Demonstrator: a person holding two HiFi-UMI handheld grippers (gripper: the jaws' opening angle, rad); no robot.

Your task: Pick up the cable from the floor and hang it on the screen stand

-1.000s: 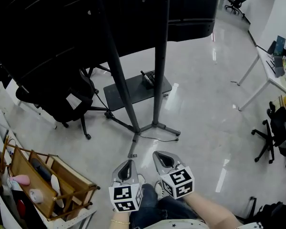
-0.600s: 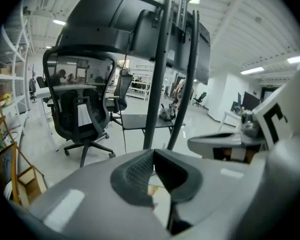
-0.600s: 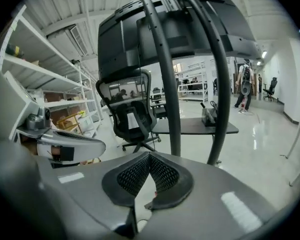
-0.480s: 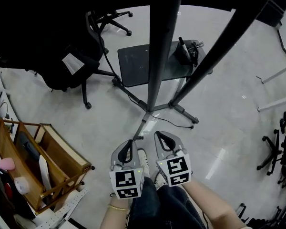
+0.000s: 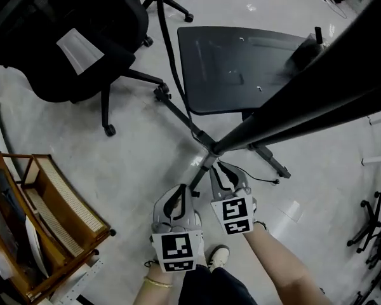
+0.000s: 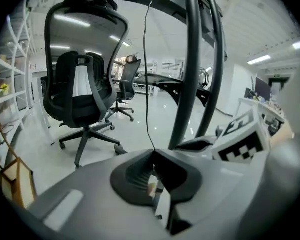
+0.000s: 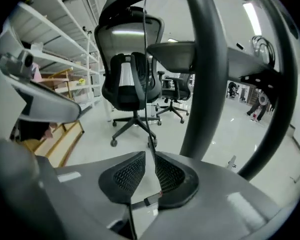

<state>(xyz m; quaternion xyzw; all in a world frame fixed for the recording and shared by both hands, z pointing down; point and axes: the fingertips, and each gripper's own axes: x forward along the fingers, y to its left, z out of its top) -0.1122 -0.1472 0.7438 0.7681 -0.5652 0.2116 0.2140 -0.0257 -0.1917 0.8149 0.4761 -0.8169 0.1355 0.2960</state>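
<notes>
The screen stand's dark pole [image 5: 305, 100] slants down to its leg hub [image 5: 213, 148] on the pale floor. A thin black cable [image 5: 261, 179] lies on the floor just right of the hub, beside one leg. My left gripper [image 5: 181, 192] is shut and empty, a little short of the hub. My right gripper [image 5: 223, 173] is beside it, shut, with its tips close to the hub and the cable's near end. In the left gripper view the jaws [image 6: 152, 153] meet; a thin hanging cable [image 6: 146, 84] runs up beyond them. In the right gripper view the pads [image 7: 151, 156] nearly touch.
A black office chair [image 5: 70, 37] stands at upper left. The stand's dark base plate [image 5: 235, 62] lies behind the hub. A wooden rack [image 5: 57, 202] sits at lower left. The person's shoe [image 5: 217, 256] is under the grippers. More chairs [image 5: 368, 227] are at right.
The head view has dropped much closer to the stand's base. Both grippers have moved forward to the leg hub and stayed shut.
</notes>
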